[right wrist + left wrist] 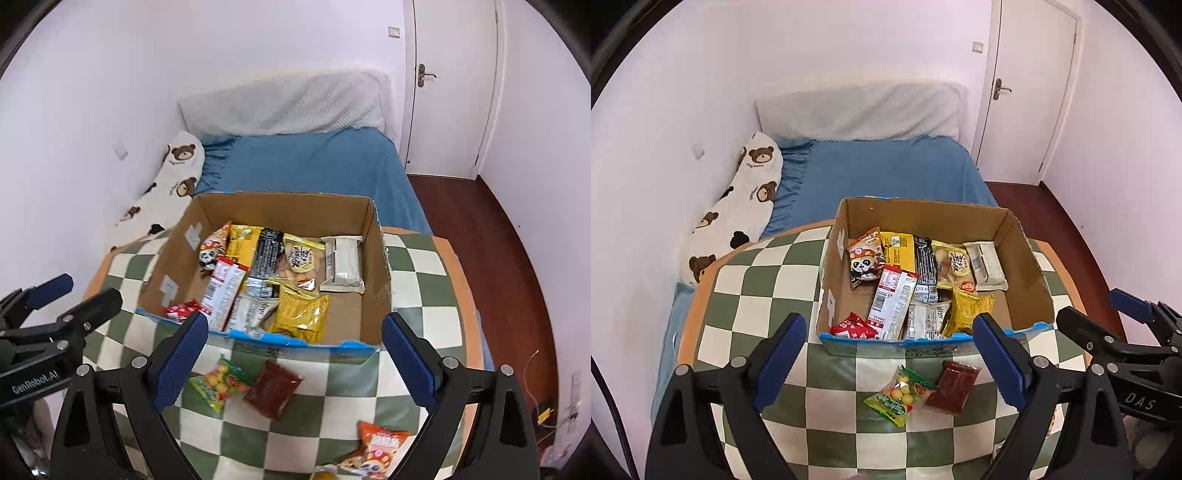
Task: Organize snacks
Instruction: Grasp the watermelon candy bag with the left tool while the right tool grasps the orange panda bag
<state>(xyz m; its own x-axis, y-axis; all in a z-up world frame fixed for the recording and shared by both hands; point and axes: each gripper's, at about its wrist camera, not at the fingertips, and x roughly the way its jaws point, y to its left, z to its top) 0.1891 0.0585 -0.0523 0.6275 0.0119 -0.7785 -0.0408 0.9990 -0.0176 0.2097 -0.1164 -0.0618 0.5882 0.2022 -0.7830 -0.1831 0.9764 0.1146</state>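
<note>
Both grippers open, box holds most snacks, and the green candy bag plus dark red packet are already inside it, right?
Not quite. The green candy bag and dark red packet lie on the checkered table just in front of the box, as the left wrist view shows. Left gripper and right gripper are open, and the box holds most snacks.

Both wrist cameras look down and forward from above the table's (746, 295) near edge, toward the bed (314, 166). They share the box (1027, 273), close in front, the left view set further left.
</note>
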